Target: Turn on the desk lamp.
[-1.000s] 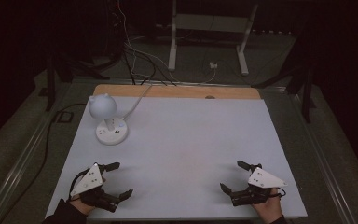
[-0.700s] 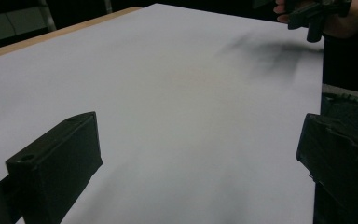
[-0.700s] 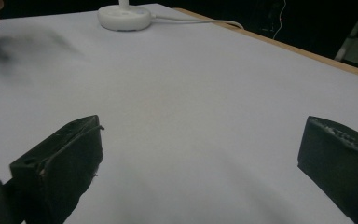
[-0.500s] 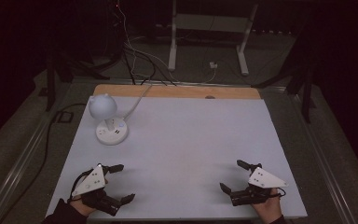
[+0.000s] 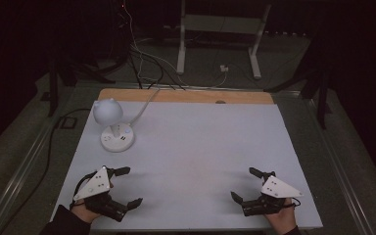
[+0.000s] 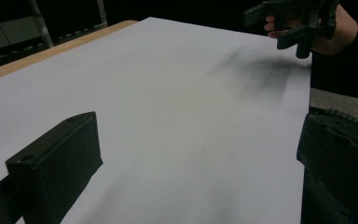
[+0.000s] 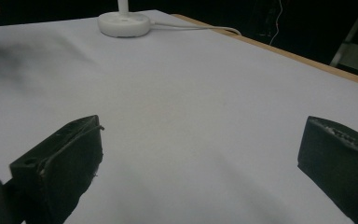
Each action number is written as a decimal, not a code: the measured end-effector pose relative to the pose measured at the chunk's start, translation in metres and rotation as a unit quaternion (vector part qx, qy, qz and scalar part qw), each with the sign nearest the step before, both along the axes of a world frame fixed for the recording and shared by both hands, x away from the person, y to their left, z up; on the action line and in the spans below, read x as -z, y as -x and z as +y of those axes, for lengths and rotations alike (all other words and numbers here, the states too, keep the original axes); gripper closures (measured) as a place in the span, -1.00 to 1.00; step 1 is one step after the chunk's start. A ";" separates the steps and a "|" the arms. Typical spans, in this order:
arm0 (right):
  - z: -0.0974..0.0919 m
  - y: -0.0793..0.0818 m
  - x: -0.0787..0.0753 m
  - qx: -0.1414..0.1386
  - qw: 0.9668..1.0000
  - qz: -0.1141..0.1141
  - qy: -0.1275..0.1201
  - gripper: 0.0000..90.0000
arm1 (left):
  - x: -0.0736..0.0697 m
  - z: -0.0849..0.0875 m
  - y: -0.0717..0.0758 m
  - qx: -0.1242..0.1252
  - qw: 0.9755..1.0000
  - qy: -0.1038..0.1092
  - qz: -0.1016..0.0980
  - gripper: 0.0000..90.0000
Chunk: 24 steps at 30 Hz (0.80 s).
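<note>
My left gripper [image 5: 131, 186] rests open near the front left of the white table top [image 5: 196, 147], held by a hand with a dark sleeve. Open too is my right gripper [image 5: 242, 183], low over the front right and also held by a hand. Nothing lies between either pair of jaws. In the left gripper view my own gripper [image 6: 196, 158] spans bare white surface, and the other gripper [image 6: 298, 23] shows far off at the top right. The right gripper view has my gripper [image 7: 200, 154] wide apart over the white surface.
A small white desk lamp [image 5: 108, 113] with a round head stands on a round base [image 5: 117, 139] at the back left; that base [image 7: 123, 23] and its cable appear in the right gripper view. A wooden strip [image 5: 186, 95] edges the table's far side. Cables and a metal stand lie beyond.
</note>
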State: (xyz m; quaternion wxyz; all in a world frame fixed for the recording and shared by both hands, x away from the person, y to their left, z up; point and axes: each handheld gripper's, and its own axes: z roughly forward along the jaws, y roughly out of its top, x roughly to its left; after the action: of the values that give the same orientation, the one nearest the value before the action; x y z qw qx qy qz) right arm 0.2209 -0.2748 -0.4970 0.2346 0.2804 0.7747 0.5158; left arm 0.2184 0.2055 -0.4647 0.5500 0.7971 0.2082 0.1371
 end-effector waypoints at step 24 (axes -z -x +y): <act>0.000 0.000 -0.001 0.003 1.000 -0.002 -0.003 -1.00 | -0.017 0.009 -0.031 -0.087 0.996 -0.001 0.002 -0.99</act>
State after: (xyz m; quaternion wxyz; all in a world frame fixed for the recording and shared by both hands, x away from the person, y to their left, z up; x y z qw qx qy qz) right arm 0.2207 -0.2751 -0.4960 0.2368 0.2819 0.7722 0.5178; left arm 0.2491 0.2150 -0.4475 0.5347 0.7767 0.2782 0.1828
